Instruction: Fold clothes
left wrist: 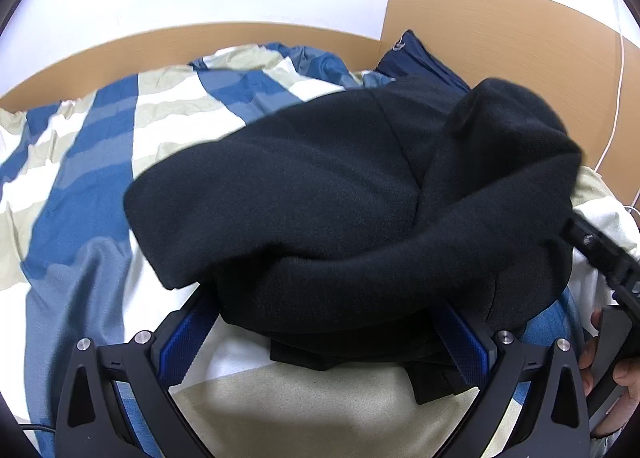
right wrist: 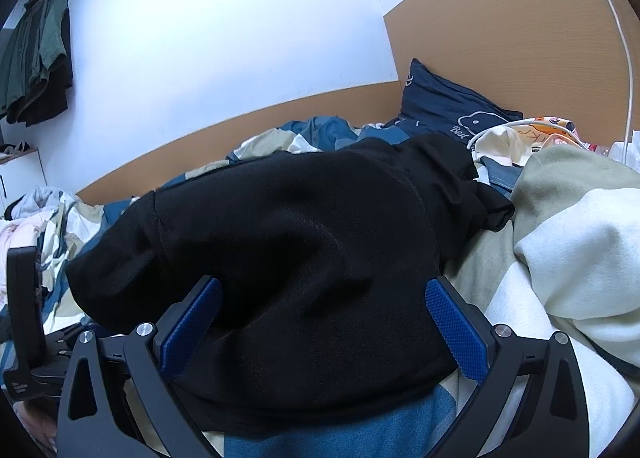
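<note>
A black garment (left wrist: 340, 194) lies bunched on a striped duvet (left wrist: 100, 162), partly folded over itself, with a thick roll of cloth along its near edge. The left gripper (left wrist: 324, 334) has its jaws spread wide, the blue pads (left wrist: 180, 346) on either side of the garment's near edge and the cloth draped over their tips; nothing is pinched. The right gripper (right wrist: 320, 322) is likewise spread apart, its pads (right wrist: 456, 322) straddling the near hem of the garment (right wrist: 280, 250) without clamping it. The main risk, as it looks, is that either gripper closes on only the top layer of the roll, so the fold slides apart when lifted, or bites the duvet along with the cloth and drags the bedding. The garment is thick and limp, so a loose hold could let it slump back into a heap. The bedding is rumpled and soft, a poor surface for a flat fold. A navy pillow (right wrist: 444, 106) leans on the wooden headboard (right wrist: 520, 38) just beyond the garment, and a pale heap of bedding (right wrist: 580, 242) crowds the right side, leaving little room to spread the cloth. More clothes (right wrist: 28, 218) lie piled at far left, and a white cable (right wrist: 624, 58) hangs by the headboard.
</note>
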The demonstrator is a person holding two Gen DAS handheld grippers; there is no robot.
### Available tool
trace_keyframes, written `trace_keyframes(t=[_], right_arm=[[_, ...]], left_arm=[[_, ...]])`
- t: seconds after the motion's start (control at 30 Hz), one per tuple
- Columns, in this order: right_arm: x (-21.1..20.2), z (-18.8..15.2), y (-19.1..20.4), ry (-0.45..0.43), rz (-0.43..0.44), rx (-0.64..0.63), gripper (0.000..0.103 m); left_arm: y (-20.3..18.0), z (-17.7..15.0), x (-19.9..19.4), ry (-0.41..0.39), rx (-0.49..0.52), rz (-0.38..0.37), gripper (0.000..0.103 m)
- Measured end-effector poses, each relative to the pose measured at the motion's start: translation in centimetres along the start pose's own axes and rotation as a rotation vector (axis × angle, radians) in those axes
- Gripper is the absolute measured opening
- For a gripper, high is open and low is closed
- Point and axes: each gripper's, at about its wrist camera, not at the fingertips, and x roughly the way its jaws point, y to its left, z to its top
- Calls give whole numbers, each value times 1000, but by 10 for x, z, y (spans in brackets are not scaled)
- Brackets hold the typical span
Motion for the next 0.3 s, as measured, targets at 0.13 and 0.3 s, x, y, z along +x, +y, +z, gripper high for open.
trace_keyframes(t=[0.13, 0.3], right_arm=[[8, 0, 2, 33, -14, -13, 103], [11, 1, 0, 43, -14, -9, 103]], left_arm=[[0, -1, -20, -81, 33, -15, 103], [2, -3, -22, -96, 33, -24, 103]])
